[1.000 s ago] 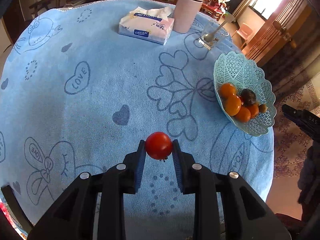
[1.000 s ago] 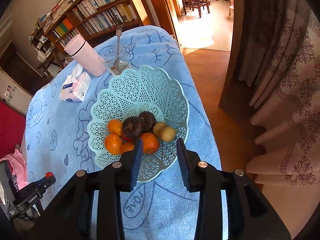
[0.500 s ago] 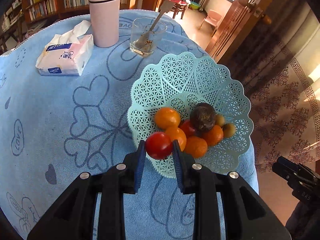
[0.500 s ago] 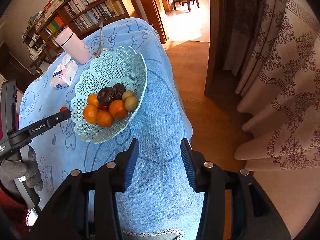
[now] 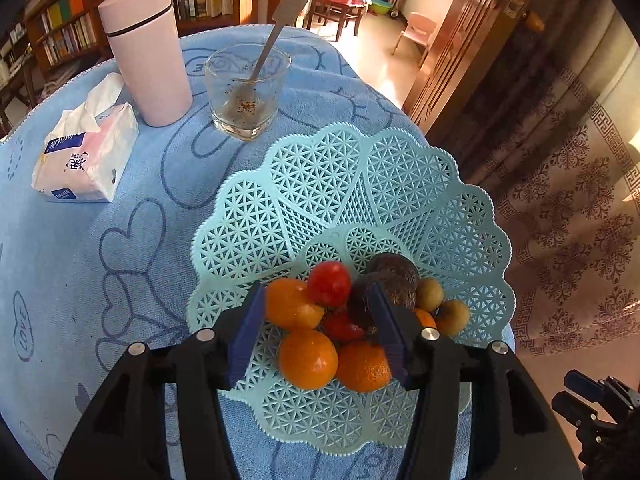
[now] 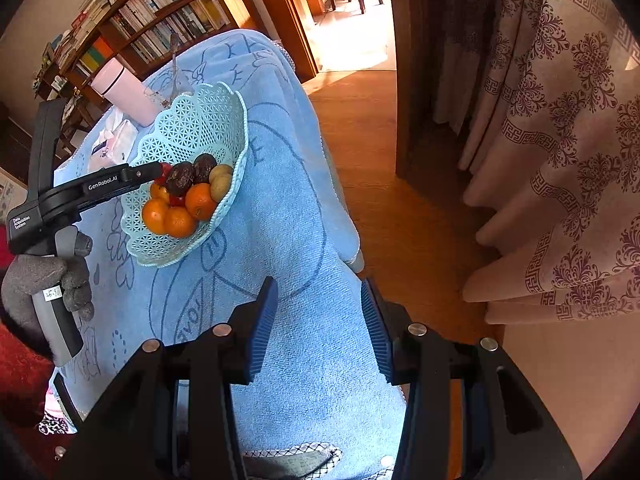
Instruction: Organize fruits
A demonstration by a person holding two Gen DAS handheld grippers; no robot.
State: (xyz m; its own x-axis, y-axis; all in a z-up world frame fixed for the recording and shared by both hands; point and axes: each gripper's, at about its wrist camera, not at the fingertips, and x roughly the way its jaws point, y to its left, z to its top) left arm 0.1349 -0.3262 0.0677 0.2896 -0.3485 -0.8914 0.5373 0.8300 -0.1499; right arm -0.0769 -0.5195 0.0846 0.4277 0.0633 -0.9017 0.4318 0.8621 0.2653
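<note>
- Red tomato [image 5: 329,283]: round, with no long axis to read; lies on the fruit pile in the basket, touching an orange [image 5: 291,309] and a dark fruit [image 5: 394,280].
- Left gripper [image 5: 320,332]: jaws opening, pads clear of the tomato, the pile between them.
- Basket [image 5: 316,184]: pale green lattice, on the blue tablecloth [image 5: 80,240] near its edge.
- Right gripper [image 6: 320,320]: jaws apart, nothing between them, over the cloth well apart from the basket.

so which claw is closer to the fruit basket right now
Left. The left claw hangs right over the fruit basket, jaws opening around the pile. The right claw is off past the basket, above the blue tablecloth.
</note>
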